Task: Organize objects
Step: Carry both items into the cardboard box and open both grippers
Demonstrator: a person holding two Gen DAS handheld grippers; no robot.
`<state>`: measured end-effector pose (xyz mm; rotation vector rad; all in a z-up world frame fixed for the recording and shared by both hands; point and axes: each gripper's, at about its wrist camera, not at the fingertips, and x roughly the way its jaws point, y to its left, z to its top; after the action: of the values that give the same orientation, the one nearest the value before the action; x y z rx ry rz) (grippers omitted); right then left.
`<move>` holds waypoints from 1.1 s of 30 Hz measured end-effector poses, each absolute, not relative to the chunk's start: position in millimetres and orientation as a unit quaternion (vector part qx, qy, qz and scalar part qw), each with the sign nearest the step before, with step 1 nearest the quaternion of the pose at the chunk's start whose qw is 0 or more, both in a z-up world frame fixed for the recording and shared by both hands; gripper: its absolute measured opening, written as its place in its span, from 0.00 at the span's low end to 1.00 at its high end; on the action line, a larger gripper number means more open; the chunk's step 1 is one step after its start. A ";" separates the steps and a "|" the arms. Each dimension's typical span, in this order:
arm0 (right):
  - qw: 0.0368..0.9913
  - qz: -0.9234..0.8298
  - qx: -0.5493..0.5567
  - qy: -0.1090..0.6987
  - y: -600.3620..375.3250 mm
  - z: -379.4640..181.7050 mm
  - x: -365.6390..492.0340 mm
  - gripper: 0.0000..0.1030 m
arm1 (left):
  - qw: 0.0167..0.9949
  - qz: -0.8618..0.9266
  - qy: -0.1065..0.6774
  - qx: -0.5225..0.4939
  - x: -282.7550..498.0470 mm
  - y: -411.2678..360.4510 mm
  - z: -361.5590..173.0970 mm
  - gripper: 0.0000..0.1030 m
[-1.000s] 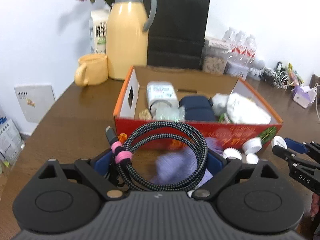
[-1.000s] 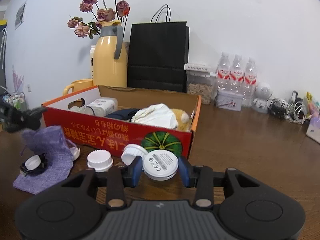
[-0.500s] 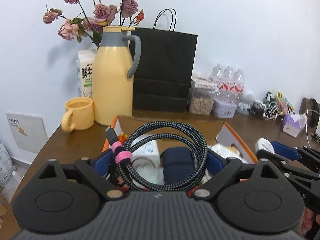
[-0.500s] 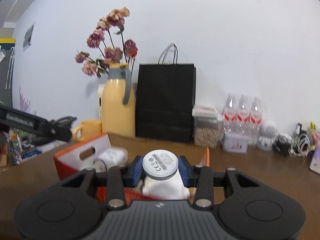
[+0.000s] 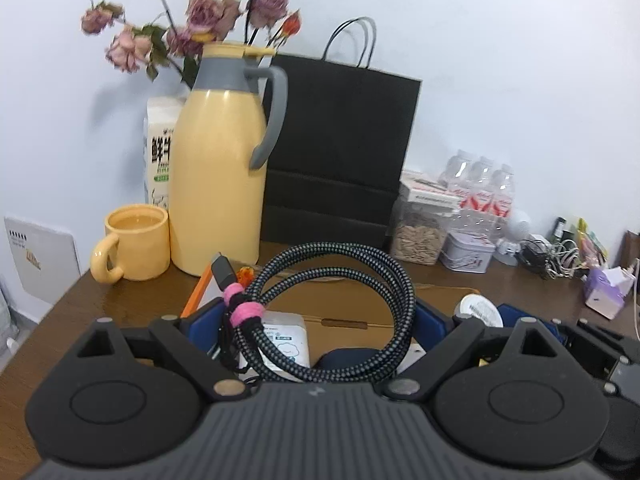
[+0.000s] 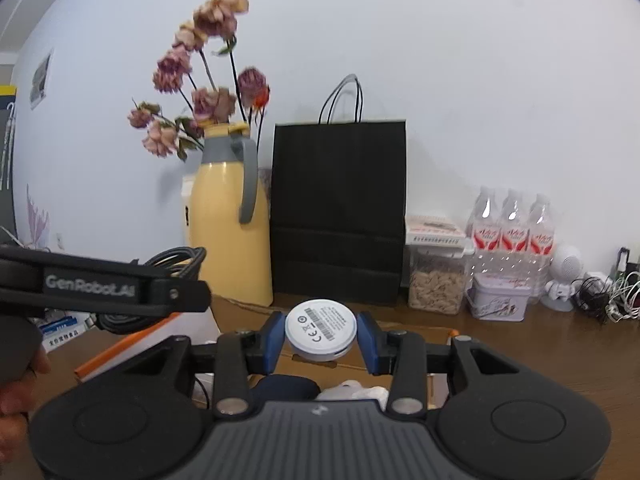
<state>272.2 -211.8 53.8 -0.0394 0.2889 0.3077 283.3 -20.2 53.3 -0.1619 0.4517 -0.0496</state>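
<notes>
Coiled braided cable, bound with pink tie, clamped upright in left claw, held above open cardboard box. White round puck, label face toward camera, clamped between blue pads of right claw, also over box. White carton and dark navy pouch lie inside box. Behind box on brown worktop: yellow thermos jug, yellow mug, black paper bag, water bottles.

Braided fabric cable, glossy white plastic puck – matt black paper bag, polished wood table
</notes>
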 end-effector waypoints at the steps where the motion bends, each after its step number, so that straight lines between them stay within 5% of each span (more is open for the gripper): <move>1: 0.977 0.152 -0.020 0.147 -208.7 50.3 277.1 0.37 | 0.970 -0.023 0.227 -0.083 287.6 -18.9 48.8 0.92; 14: 0.966 0.156 -0.020 0.205 -202.7 11.2 301.5 0.37 | 0.961 -0.014 0.265 -0.077 308.9 -7.3 7.5 0.93; 17: 0.968 0.151 -0.018 0.201 -203.6 10.2 298.3 0.38 | 0.963 -0.007 0.257 -0.076 306.2 -8.8 6.5 1.00; 19: 0.970 0.144 -0.015 0.195 -205.4 10.8 297.0 0.55 | 0.968 0.002 0.236 -0.083 301.9 -7.7 7.6 1.00; 21: 0.972 0.136 -0.013 0.191 -207.3 10.4 296.0 0.86 | 0.969 0.003 0.232 -0.083 300.8 -7.4 10.0 1.00; 27: 0.976 0.128 -0.010 0.178 -210.0 12.6 291.3 1.00 | 0.970 0.007 0.222 -0.095 298.1 -3.9 13.2 1.00; 33: 0.978 0.126 -0.008 0.168 -212.0 15.6 285.0 1.00 | 0.972 -0.004 0.213 -0.096 289.9 -4.1 17.7 1.00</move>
<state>285.0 -212.0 15.6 -0.0158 0.3377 0.2536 289.9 -4.1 17.7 -0.1945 0.4291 -0.0075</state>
